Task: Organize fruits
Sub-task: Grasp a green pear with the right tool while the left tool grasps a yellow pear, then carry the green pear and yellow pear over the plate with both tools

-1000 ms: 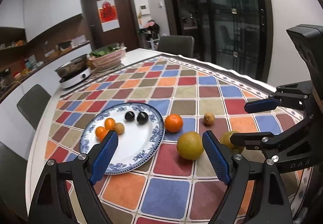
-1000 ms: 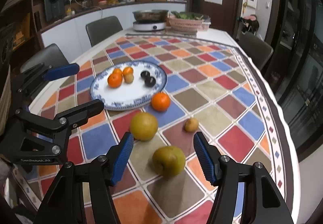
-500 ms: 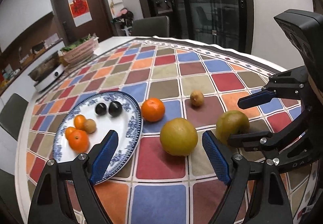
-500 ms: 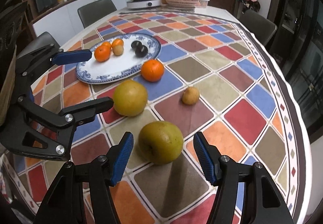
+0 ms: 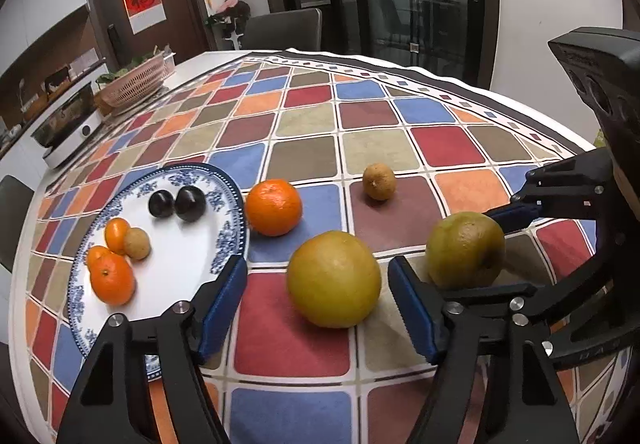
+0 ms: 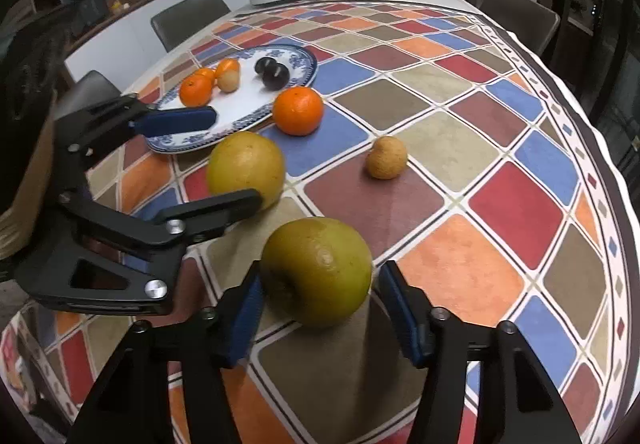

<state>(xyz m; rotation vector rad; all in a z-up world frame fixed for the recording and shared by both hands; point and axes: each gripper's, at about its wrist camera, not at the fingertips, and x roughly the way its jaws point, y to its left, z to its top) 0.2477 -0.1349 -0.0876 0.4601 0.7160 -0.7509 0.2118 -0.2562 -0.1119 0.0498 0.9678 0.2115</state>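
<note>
While both tongs sit spread wide and empty, one yellow pear [image 5: 334,279] lies between the left gripper's [image 5: 318,300] blue pads, untouched. One green pear [image 6: 316,270] sits between the right gripper's [image 6: 318,310] pads, close to both; contact unclear. Ahead of the left tongs: one loose orange [image 5: 273,207] just beside the plate [image 5: 216,199], one small brown fruit [image 5: 379,181] farther out. Left of the left tongs, the plate holds six: three small oranges [image 5: 111,278], one tan fruit [image 5: 137,243], two dark plums [image 5: 190,203]. All on one checkered tablecloth [image 5: 376,147].
</note>
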